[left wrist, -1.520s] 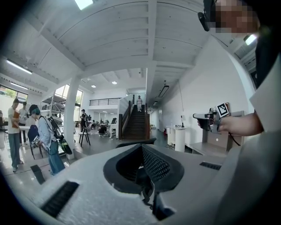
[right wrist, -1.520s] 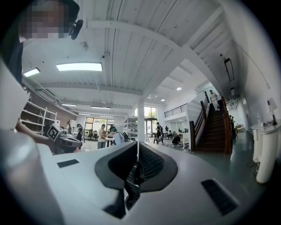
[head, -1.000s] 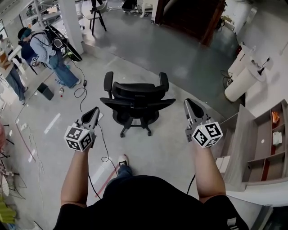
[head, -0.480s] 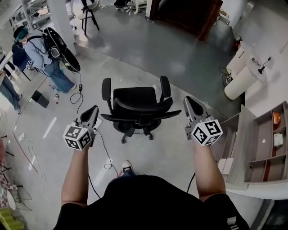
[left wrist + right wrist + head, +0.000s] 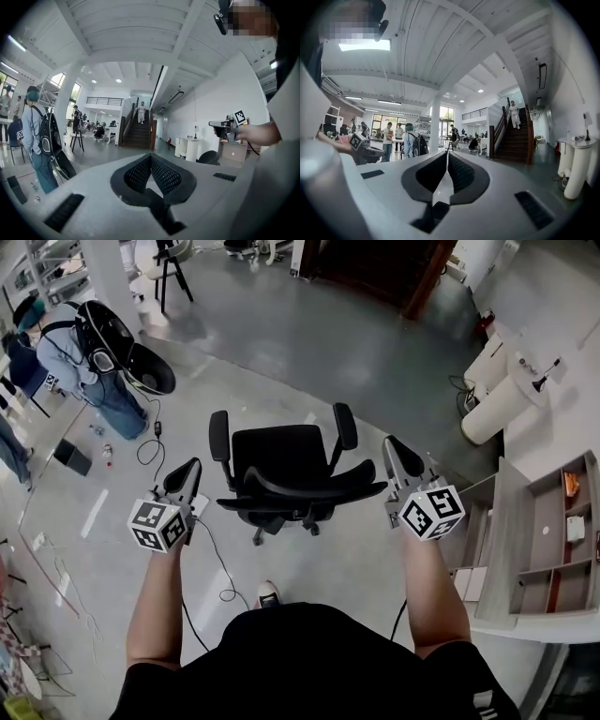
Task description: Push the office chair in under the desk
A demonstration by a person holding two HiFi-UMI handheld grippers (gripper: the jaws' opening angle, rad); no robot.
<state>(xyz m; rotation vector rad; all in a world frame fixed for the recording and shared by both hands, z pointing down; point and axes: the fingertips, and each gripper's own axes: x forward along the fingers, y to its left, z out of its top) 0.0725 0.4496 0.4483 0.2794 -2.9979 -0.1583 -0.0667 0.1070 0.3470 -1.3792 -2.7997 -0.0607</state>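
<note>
Overhead layout, head view: the office chair (image 5: 286,460) stands on the grey floor (image 5: 328,352) directly ahead of the person, with its backrest toward them and its seat facing away. It lies between the left gripper (image 5: 190,470) and the right gripper (image 5: 394,448), one on each side. The right gripper is just beside the backrest's edge, but whether either gripper touches the chair cannot be told. A black cable (image 5: 225,592) trails over the floor left of the chair base. A person with a backpack (image 5: 98,343) stands well off to the left, and a stool (image 5: 173,263) is beyond. To the right are a white cylindrical stand (image 5: 487,413) and a pale shelf unit (image 5: 520,521). Left gripper view: the left gripper (image 5: 151,159) has its jaws pressed together with nothing between them. This view looks level across the hall and shows what the head view cuts off, namely a dark staircase (image 5: 140,133) with a person on the stairs (image 5: 141,112). It also shows the person with a backpack (image 5: 40,140) and the right gripper (image 5: 225,126) held out at the right. Right gripper view: the right gripper (image 5: 447,157) has its jaws likewise closed on nothing. Ahead are a white pillar (image 5: 436,124), the staircase (image 5: 515,138) and the cylindrical stand (image 5: 576,173), and the left gripper (image 5: 363,145) shows at the left edge.
</note>
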